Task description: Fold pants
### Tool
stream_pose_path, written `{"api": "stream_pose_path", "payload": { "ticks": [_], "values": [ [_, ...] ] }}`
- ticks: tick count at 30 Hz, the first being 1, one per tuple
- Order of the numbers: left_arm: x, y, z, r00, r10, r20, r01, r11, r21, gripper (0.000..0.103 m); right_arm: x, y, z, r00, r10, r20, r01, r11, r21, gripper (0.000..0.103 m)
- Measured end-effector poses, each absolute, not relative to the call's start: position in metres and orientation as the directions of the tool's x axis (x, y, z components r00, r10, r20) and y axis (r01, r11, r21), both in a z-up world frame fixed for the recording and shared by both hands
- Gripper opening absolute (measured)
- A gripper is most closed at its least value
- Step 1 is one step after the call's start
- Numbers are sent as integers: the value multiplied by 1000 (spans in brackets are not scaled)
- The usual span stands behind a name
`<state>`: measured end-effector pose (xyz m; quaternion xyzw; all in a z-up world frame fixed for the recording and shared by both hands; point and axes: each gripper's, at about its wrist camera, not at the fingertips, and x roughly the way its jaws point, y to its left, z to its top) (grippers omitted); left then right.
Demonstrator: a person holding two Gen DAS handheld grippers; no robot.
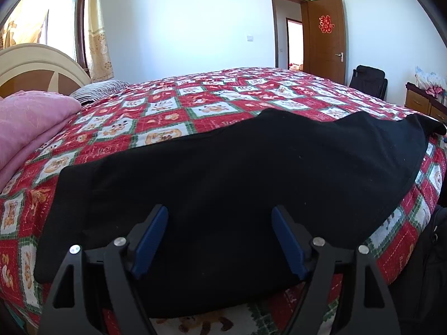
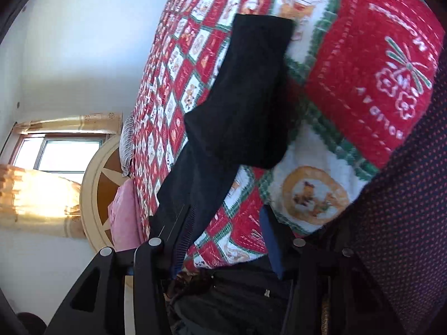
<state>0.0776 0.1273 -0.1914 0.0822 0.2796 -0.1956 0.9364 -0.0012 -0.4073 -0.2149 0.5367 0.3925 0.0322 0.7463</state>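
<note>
Black pants (image 1: 223, 167) lie spread flat across the near part of a bed covered by a red patchwork quilt (image 1: 173, 106). My left gripper (image 1: 220, 215) hovers over their near edge, open, its blue pads (image 1: 152, 237) wide apart with only flat cloth beneath. The right wrist view is rolled sideways. There a leg of the pants (image 2: 245, 89) runs down the quilt (image 2: 363, 69), and its ribbed end drapes over one finger of my right gripper (image 2: 223, 220). The other blue pad (image 2: 271, 240) stands apart with quilt showing in the gap, so the gripper is open.
A folded pink blanket (image 1: 28, 128) and a striped pillow (image 1: 100, 88) lie by the cream headboard (image 1: 36, 61). Beyond the bed stand an open brown door (image 1: 327, 36), a black suitcase (image 1: 368, 81) and a wooden cabinet (image 1: 421, 103). Dark red-dotted fabric (image 2: 405, 195) crowds the right gripper.
</note>
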Motion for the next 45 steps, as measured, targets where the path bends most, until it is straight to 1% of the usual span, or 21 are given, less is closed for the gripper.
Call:
{"api": "stream_pose_path", "payload": {
  "ticks": [2, 4, 6, 7, 8, 9, 12, 15, 16, 18, 19, 21, 23, 25, 26, 29, 34, 36, 39, 43, 45],
  "values": [
    [77, 128, -192, 770, -321, -552, 411, 910, 44, 81, 2, -410, -206, 728, 407, -551, 355, 464, 812, 50],
    [77, 128, -193, 771, -323, -549, 412, 910, 42, 82, 10, -418, -201, 741, 318, -591, 387, 517, 764, 50],
    [77, 128, -194, 772, -325, -546, 412, 910, 41, 84, 15, -426, -200, 749, 273, -604, 407, 530, 744, 50],
    [76, 127, -194, 773, -325, -545, 412, 910, 41, 85, 22, -430, -198, 756, 254, -604, 405, 544, 735, 42],
    [76, 126, -194, 773, -326, -544, 413, 910, 42, 86, 30, -431, -195, 750, 244, -614, 400, 573, 716, 12],
    [76, 126, -195, 773, -327, -543, 414, 909, 42, 87, 39, -432, -189, 748, 227, -623, 390, 610, 690, 4],
    [76, 127, -196, 773, -333, -539, 420, 906, 42, 87, 60, -435, -155, 780, 222, -585, 300, 687, 661, 4],
    [75, 128, -197, 777, -338, -532, 422, 906, 41, 87, 74, -424, -98, 846, 255, -468, 112, 773, 624, 4],
    [75, 127, -197, 778, -338, -530, 421, 906, 41, 87, 73, -415, -73, 873, 283, -398, 5, 810, 587, 4],
    [74, 127, -198, 781, -339, -525, 421, 906, 41, 88, 69, -404, -54, 893, 289, -346, -84, 861, 502, 4],
    [74, 127, -198, 781, -339, -524, 421, 906, 41, 88, 68, -407, -55, 888, 297, -351, -94, 864, 494, 4],
    [73, 128, -198, 781, -343, -522, 423, 905, 39, 88, 70, -416, -74, 869, 275, -411, -34, 863, 505, 4],
    [73, 128, -199, 782, -346, -518, 424, 905, 35, 88, 70, -440, -110, 834, 213, -509, 83, 863, 498, 4],
    [73, 128, -199, 783, -349, -515, 424, 905, 31, 89, 67, -467, -150, 788, 188, -586, 183, 838, 515, 4],
    [73, 128, -199, 783, -348, -516, 424, 905, 33, 89, 64, -478, -166, 776, 171, -607, 225, 824, 520, 4],
    [73, 127, -199, 783, -345, -517, 422, 906, 35, 90, 58, -494, -197, 754, 193, -627, 260, 790, 556, 5],
    [72, 127, -200, 787, -345, -511, 422, 906, 40, 91, 53, -494, -199, 748, 178, -639, 276, 793, 543, 5],
    [71, 127, -201, 790, -347, -505, 423, 905, 40, 91, 47, -493, -199, 740, 187, -647, 276, 792, 545, 7],
    [71, 128, -201, 794, -351, -497, 423, 905, 38, 91, 39, -495, -194, 751, 198, -630, 265, 783, 562, 15],
    [69, 127, -202, 796, -351, -492, 422, 906, 37, 91, 26, -517, -183, 790, 133, -598, 315, 749, 583, 36],
    [70, 127, -202, 797, -350, -491, 421, 906, 37, 91, 28, -525, -177, 799, 108, -592, 328, 746, 579, 36]
  ]
}}
